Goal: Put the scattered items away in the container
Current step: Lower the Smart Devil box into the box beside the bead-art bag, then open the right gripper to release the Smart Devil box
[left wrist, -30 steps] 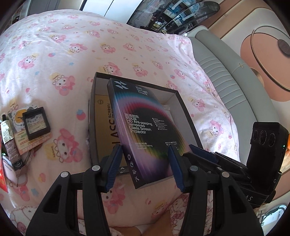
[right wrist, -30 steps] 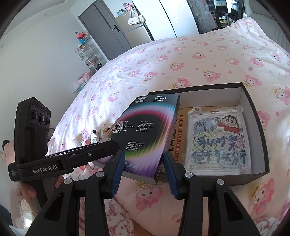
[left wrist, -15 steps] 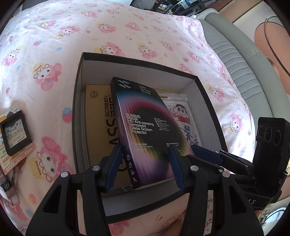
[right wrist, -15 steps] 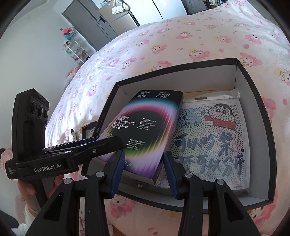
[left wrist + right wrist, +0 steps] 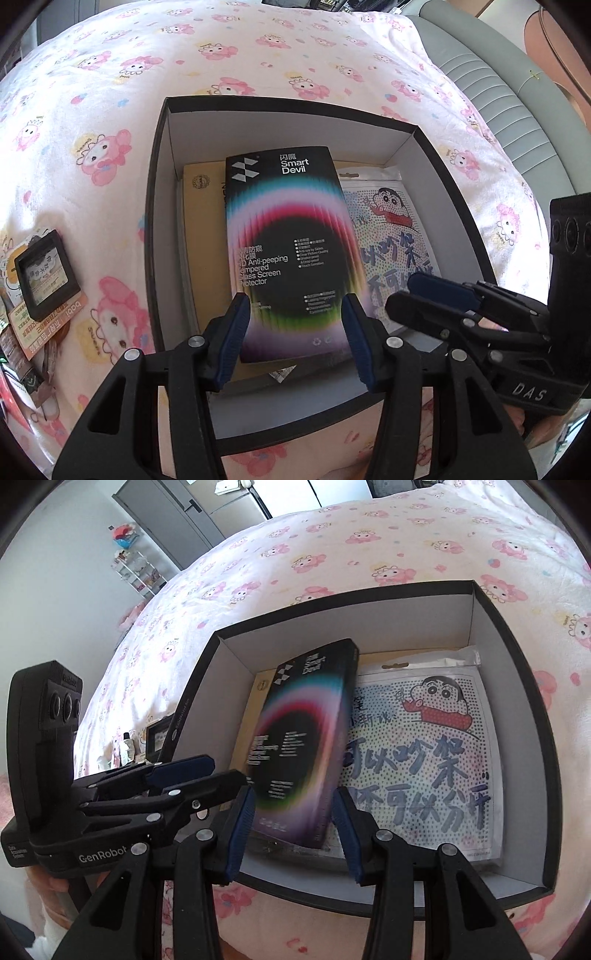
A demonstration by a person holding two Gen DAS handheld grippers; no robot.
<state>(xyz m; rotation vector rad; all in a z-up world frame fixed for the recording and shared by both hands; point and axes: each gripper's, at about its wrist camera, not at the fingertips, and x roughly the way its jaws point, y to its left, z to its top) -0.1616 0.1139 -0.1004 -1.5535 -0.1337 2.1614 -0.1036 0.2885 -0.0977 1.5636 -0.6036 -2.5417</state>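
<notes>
A bed (image 5: 258, 55) with a pink cartoon-print sheet fills the view. At far left, a small black frame (image 5: 46, 278) and paper packets (image 5: 26, 332) lie scattered on the sheet. In the middle sits an open black box (image 5: 159, 221), holding a yellow pack (image 5: 205, 240) and a cartoon-printed pouch (image 5: 391, 236). The left tongs (image 5: 295, 332) and right tongs (image 5: 293, 819) both clamp the near end of a screen protector box (image 5: 291, 236), lowered inside. It looks light, stiff and glossy, probably slippery; the long edges seem best for holding.
</notes>
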